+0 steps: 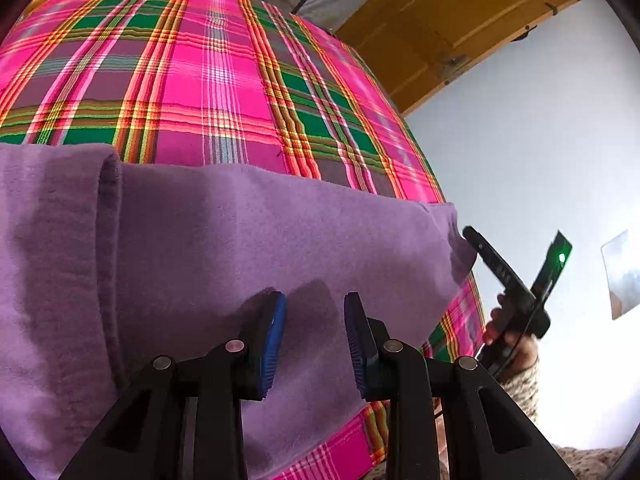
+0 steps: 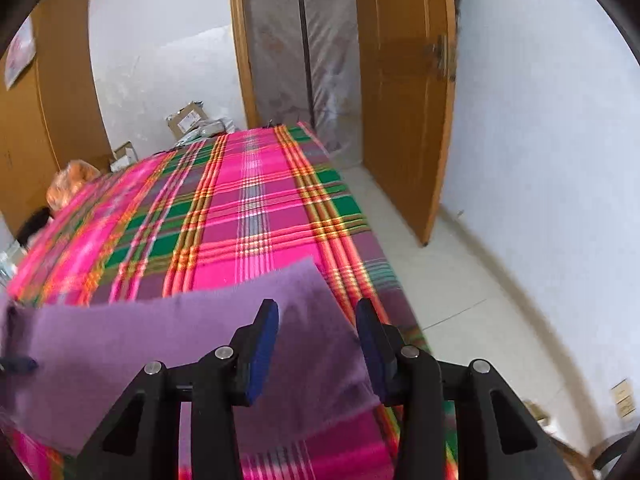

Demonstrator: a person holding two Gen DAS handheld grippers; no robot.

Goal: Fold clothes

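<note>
A purple fleece garment [image 1: 248, 248] lies on the near part of a bed, with a raised fold line running down its left side. My left gripper [image 1: 315, 300] hovers just over the garment's middle, open, its blue pads [image 1: 274, 340] holding nothing. My right gripper [image 2: 317, 308] is also open above the garment's [image 2: 168, 336] right corner, nothing between its fingers. In the left wrist view a hand holds the black frame of the right gripper [image 1: 512, 284] just beyond the garment's right edge.
A pink, green and orange plaid sheet [image 2: 248, 208] covers the bed. An open wooden door [image 2: 404, 92] and tiled floor [image 2: 452, 280] lie to the right. Cardboard boxes [image 2: 188, 118] and an orange bag [image 2: 70, 184] sit past the bed's far end.
</note>
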